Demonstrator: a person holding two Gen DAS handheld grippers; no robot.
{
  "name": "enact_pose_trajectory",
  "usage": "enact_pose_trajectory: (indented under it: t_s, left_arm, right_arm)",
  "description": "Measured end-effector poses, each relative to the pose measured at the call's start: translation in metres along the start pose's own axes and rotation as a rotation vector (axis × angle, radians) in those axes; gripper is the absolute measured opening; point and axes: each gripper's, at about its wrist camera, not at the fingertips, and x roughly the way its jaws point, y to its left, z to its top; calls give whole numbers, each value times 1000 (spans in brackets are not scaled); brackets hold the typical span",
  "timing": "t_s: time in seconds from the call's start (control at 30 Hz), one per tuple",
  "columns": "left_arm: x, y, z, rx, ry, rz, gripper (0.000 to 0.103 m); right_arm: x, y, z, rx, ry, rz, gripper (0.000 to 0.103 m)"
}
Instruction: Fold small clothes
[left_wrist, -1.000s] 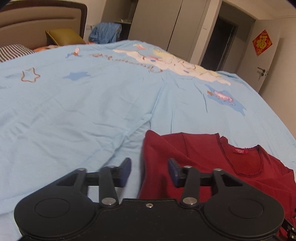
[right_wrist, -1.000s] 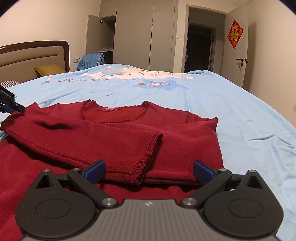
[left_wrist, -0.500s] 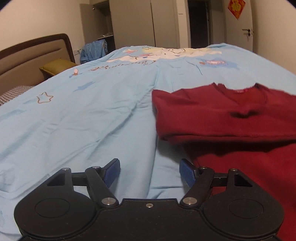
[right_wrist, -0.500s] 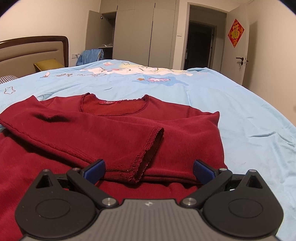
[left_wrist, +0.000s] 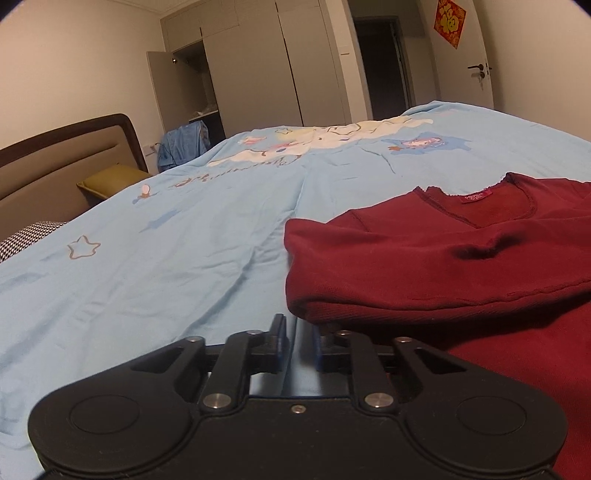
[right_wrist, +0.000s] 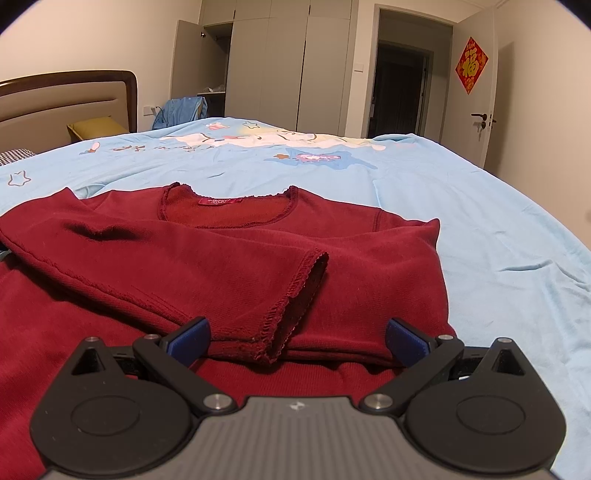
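Note:
A dark red long-sleeved shirt (right_wrist: 229, 266) lies flat on the light blue bed sheet (right_wrist: 498, 229), neck away from me. Both sleeves are folded across its chest, and the cuff (right_wrist: 295, 291) of the upper sleeve rests near the middle. My right gripper (right_wrist: 297, 341) stands open and wide just above the shirt, with that cuff in front of the gap. My left gripper (left_wrist: 299, 339) sits low at the left edge of the shirt (left_wrist: 424, 266). Its jaws are closing to a narrow gap, and only sheet shows between them. Its right finger (left_wrist: 323, 347) lies against the fold's edge.
The printed sheet (left_wrist: 166, 266) covers the bed far ahead and to the left. A headboard (left_wrist: 66, 158) with an olive pillow (left_wrist: 110, 181) stands at the left. Beyond the bed are wardrobes (right_wrist: 288, 62), an open doorway (right_wrist: 402, 85), and a blue garment (right_wrist: 181, 109).
The left gripper's jaws have narrowed from wide apart to a slim gap. It has rolled and settled lower by the shirt's left edge. The right gripper has not moved.

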Motion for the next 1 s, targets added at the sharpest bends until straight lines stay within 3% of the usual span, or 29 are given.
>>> enact_pose_trajectory:
  t_s: [0.13,0.37,0.47,0.6,0.7,0.77,0.9,1.0]
  left_arm:
    - [-5,1,5,-4,-28,-5,15]
    - [-8,-4,8,32,-45,-54,32]
    - [-7,-8,9,49,-52,-43,32]
    - [-2,-4,13,-2,-42,-11,17]
    - [-8,0,14,-42,-79,-19,7]
    - [-11,-2,15,-47,-80,4,7]
    - [2,7,8,-161,35,15,7]
    - [7,8,3,-192,71,-1,7]
  right_arm:
    - [0,0,0,1,0,1,103]
    - [0,0,0,1,0,1,103]
    - [0,0,0,1,1,1,103]
    - [0,0,-1,1,1,2,103]
    - [0,0,-1,2,1,2,103]
    - [1,0,-2,2,1,3,103]
    - [2,0,-3,3,1,5,103]
    - [3,0,-4,4,3,8,103]
